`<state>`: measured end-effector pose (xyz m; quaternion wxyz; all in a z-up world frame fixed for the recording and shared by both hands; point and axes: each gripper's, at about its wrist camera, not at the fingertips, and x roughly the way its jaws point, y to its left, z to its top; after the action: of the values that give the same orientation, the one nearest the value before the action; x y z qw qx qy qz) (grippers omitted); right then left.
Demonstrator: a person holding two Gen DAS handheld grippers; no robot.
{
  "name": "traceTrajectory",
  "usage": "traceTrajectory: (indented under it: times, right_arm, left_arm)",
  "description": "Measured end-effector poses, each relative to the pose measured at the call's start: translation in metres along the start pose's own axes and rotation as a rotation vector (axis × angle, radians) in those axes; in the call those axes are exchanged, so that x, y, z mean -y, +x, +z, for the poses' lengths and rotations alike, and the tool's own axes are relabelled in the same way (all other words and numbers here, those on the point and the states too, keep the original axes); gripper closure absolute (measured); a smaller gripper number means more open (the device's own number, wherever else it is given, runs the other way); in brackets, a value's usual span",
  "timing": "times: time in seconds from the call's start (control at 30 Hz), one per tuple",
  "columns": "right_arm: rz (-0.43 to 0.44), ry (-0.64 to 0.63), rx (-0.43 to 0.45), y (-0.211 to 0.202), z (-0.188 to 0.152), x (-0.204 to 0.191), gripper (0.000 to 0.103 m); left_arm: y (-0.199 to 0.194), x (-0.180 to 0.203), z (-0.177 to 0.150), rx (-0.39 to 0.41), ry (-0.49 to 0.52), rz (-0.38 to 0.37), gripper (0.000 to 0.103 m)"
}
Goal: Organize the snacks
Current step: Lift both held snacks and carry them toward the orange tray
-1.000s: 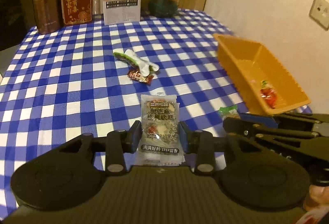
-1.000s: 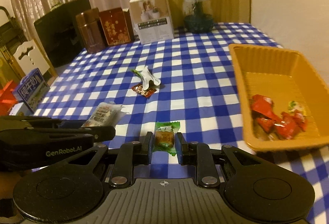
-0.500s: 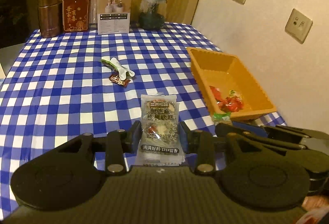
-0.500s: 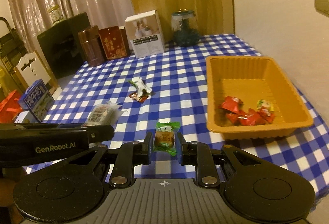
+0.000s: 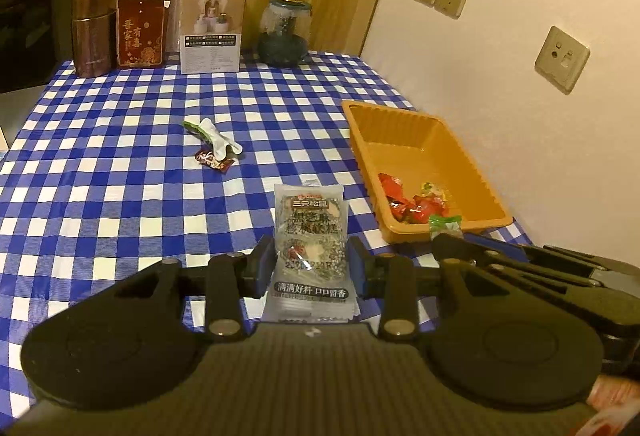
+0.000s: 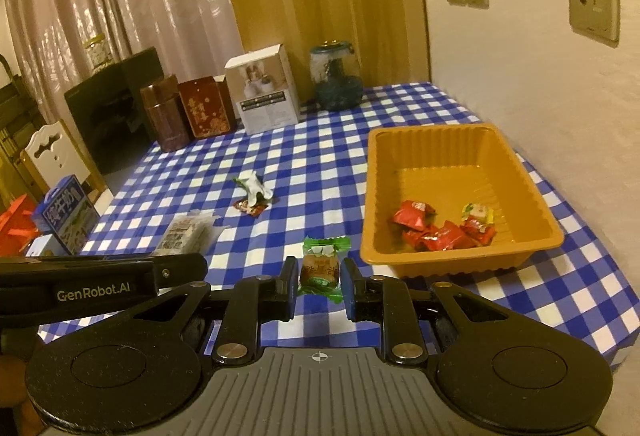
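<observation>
Both black grippers have blue-padded fingers (image 5: 262, 270), silver screws and a ribbed grey base; one reads "GenRobot.AI".

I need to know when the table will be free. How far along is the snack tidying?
Partly done. Several red-wrapped snacks already lie in the orange tray. In hand: the left gripper grips a clear sesame-cake packet; the right gripper grips a green-wrapped candy. Left: two small wrapped snacks on the checked tablecloth.

The left gripper (image 5: 311, 268) clamped a clear sesame-cake packet (image 5: 310, 252) above the checked cloth (image 5: 100, 164). To its right sat the orange tray (image 5: 476, 176) with red candies (image 5: 412, 206). The right gripper (image 5: 520, 268) reached in beside it, a green candy (image 5: 444, 225) at its tip.
</observation>
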<state>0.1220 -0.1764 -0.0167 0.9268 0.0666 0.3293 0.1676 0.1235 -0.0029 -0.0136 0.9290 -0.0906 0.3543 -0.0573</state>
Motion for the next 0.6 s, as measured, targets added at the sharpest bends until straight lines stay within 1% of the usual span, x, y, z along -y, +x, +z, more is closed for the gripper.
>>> traceTrajectory:
  times: [0.33, 0.6]
  right_arm:
    - [-0.027, 0.014, 0.019, -0.011, 0.005, 0.014, 0.080]
    - [-0.066, 0.048, 0.029, -0.015, 0.009, 0.036, 0.080]
  left_arm:
    - [0.001, 0.012, 0.002, 0.000, 0.003, -0.037, 0.068]
    - [0.006, 0.026, 0.008, -0.002, 0.017, -0.069, 0.068]
